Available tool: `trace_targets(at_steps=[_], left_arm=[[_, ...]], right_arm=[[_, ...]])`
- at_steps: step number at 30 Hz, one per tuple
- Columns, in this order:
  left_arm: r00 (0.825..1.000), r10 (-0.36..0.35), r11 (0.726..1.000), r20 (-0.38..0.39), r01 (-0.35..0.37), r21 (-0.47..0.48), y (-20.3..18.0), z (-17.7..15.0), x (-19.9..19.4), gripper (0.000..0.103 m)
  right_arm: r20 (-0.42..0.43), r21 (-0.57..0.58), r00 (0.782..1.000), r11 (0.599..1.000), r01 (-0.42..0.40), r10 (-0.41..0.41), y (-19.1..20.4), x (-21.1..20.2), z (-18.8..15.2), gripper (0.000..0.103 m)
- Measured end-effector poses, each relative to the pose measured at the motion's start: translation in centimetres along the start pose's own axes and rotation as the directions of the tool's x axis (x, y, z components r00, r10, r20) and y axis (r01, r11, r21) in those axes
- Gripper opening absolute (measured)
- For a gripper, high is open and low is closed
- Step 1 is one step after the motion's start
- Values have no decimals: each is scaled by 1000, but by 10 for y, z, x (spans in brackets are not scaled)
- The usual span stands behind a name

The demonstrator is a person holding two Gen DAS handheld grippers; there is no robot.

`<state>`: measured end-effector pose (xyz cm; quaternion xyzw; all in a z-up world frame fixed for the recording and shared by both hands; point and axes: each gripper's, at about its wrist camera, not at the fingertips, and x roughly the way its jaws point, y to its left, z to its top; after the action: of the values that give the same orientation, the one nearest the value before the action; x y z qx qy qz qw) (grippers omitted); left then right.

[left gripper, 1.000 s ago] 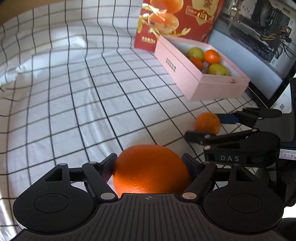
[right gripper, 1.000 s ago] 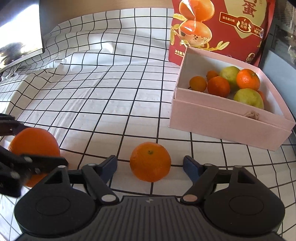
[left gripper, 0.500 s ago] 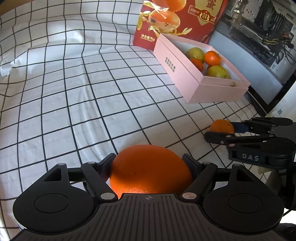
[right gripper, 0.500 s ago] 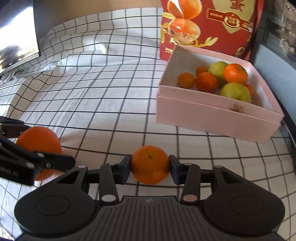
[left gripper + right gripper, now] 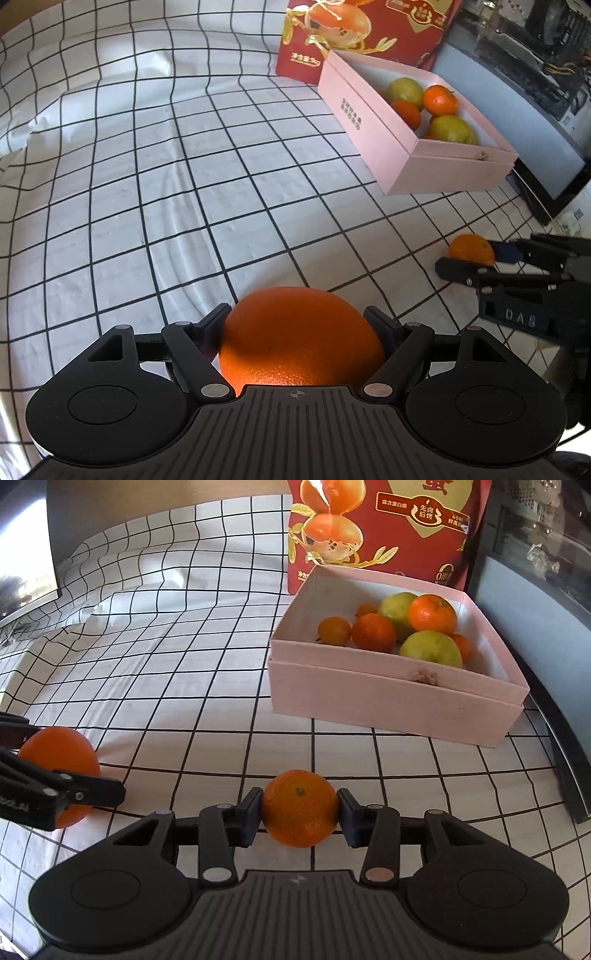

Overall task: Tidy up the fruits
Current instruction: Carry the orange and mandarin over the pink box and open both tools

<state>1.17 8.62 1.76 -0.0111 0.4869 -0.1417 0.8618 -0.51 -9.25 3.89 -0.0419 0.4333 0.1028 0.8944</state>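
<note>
My left gripper (image 5: 299, 325) is shut on a large orange (image 5: 301, 338), held above the checked cloth. My right gripper (image 5: 300, 812) is shut on a small mandarin (image 5: 300, 812), lifted off the cloth. The right wrist view shows the large orange (image 5: 55, 757) in the left gripper at far left. The left wrist view shows the mandarin (image 5: 471, 251) in the right gripper at right. A pink box (image 5: 388, 705) ahead holds several oranges and green fruits (image 5: 430, 648); it also shows in the left wrist view (image 5: 373, 122).
A red printed fruit bag (image 5: 380, 528) stands behind the box. A white cloth with black grid (image 5: 147, 184) covers the table, wrinkled at far left. A dark monitor frame (image 5: 546, 177) and electronics sit right of the box.
My right gripper closed on the mandarin and lifted it off the cloth, moving nearer the box. My left gripper kept its grip on the large orange and rose a little.
</note>
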Motion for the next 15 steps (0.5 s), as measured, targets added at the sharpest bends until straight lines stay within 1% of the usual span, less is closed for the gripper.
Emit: trace_targets(at_steps=[5,10,12,15], left_arm=[[999,-27,1000,24,27,5,4,-3,-2,83],[997,-27,999,66,30,-35,6,-8,-5,82],[997,-28,999,68,31,-43,5,-7,-5,82],[996,-52,997,72,56,-57,2,-2,-5,81]], right_arm=[[4,-1,1000,1000,-4,4,2,-2,-3,43],[1,8,1000,1000,12,-12,-1,-3,-4,43],[5,9,1000,1000,19,-19,-3,-5,-4,43],[16,8,999,999,32,-32,-7,-9,-4,43]])
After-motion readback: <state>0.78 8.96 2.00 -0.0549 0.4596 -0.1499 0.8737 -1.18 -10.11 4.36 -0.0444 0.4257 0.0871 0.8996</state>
